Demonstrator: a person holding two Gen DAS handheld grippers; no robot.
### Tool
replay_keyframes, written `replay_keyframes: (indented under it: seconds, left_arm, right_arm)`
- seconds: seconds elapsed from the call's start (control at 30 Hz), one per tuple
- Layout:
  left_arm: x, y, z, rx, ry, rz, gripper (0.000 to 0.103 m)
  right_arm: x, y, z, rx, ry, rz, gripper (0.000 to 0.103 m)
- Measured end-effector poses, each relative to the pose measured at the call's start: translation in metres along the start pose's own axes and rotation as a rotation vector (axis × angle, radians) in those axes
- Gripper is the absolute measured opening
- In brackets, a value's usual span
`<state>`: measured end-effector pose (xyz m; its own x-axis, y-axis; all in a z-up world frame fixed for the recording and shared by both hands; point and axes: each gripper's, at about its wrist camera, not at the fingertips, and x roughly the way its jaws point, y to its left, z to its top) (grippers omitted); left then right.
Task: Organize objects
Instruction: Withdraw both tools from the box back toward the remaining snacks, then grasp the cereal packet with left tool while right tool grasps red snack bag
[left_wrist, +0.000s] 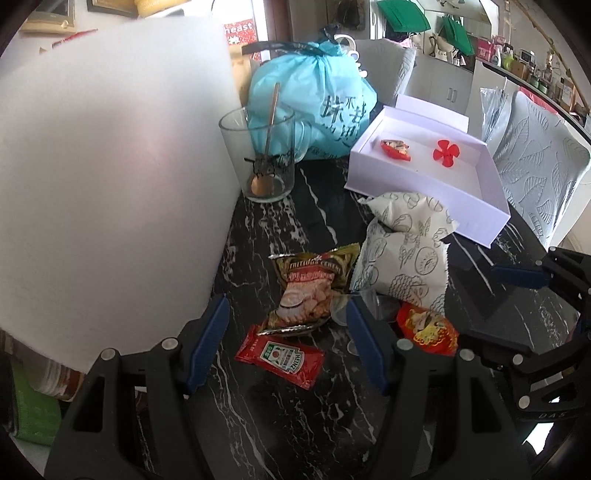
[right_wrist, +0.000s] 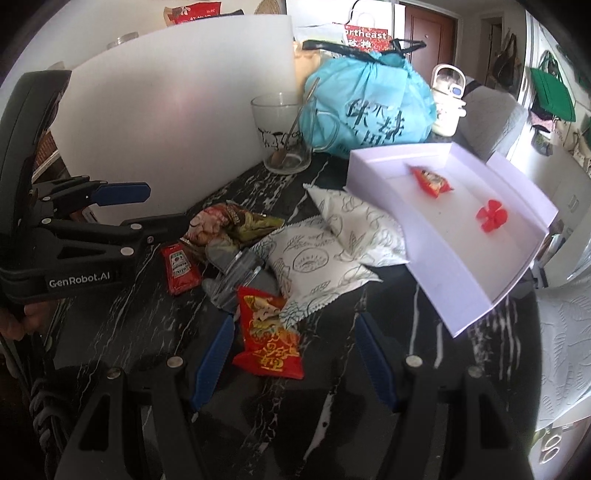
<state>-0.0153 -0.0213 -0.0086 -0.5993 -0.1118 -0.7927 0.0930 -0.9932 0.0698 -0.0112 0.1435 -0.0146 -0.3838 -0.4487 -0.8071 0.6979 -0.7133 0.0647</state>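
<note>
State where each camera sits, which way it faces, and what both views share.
Left wrist: on the left claw, angled down at the ketchup and snack bag; right claw at the edge.
Right wrist: on the right claw, angled down at the red packet; left claw and a hand show.
Shared: white box, glass, blue bag.

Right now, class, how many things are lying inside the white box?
2. A small red snack packet lies toward the box's far left end, and a red flower-shaped piece lies farther right, both on the floor of the white box. Nothing else shows inside.
</note>
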Motion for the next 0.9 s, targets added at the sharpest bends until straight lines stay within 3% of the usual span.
replay_keyframes:
  seconds: [0.9]
  left_arm:
    - [0.061,0.001,0.019,0.017,0.091,-0.016,0.065]
  right_arm:
    - [0.051,-0.019,-0.004,0.022,0.102,0.071,0.072]
